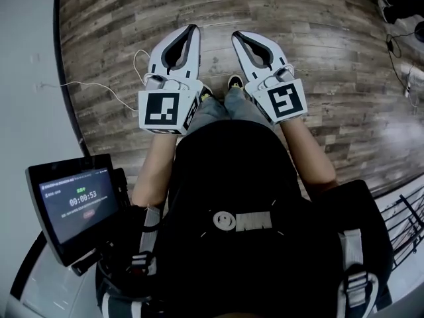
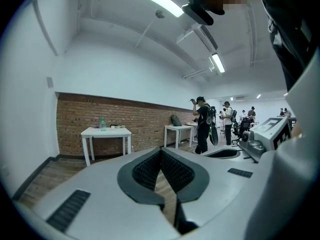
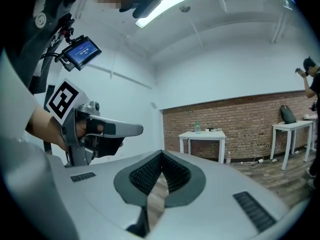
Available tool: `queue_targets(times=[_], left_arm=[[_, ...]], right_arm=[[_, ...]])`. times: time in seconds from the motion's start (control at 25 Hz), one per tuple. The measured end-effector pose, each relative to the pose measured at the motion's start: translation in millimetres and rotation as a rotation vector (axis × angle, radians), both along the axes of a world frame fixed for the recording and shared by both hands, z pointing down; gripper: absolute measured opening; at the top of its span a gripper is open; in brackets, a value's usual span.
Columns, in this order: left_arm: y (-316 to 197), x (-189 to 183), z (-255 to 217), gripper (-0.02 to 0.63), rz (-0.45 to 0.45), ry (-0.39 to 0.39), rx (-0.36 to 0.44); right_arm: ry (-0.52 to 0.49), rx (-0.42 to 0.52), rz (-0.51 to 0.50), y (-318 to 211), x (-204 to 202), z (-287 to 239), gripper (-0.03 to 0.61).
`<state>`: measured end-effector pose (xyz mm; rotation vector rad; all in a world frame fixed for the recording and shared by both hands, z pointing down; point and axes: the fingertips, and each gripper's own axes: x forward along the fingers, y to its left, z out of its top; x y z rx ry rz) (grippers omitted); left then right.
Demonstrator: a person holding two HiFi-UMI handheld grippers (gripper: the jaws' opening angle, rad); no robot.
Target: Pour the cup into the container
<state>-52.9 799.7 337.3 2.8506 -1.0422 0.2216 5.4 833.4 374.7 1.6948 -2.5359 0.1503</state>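
I see no cup or container close by in any view. Both grippers are held side by side over the wooden floor (image 1: 331,38), pointing forward. My left gripper (image 1: 191,28) is shut with nothing between its jaws; its own view shows the pads meeting at the tip (image 2: 161,150). My right gripper (image 1: 237,36) is likewise shut and empty (image 3: 161,154). Far ahead, against a brick wall, stands a white table (image 2: 106,131) (image 3: 202,134) with a green bottle (image 2: 102,123) (image 3: 197,127) and small items too tiny to identify.
A screen (image 1: 76,204) is mounted at my lower left. A white cable (image 1: 86,85) lies on the floor to the left. A second white table (image 2: 177,129) stands further along the wall, and several people (image 2: 204,124) stand beyond it.
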Motion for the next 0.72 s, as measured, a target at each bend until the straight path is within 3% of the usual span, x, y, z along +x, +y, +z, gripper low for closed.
queue_targets(times=[0.32,0.72], left_arm=[[6,-23,-4,0.003,-0.034,0.004,0.021],[3,-14,-3,0.003,-0.024,0.006,0.025]], right_arm=[[0.005,0.017,-0.022,4,-29,-11,0.006],[0.015,0.034,-0.017,0,-22,-16,0.006]])
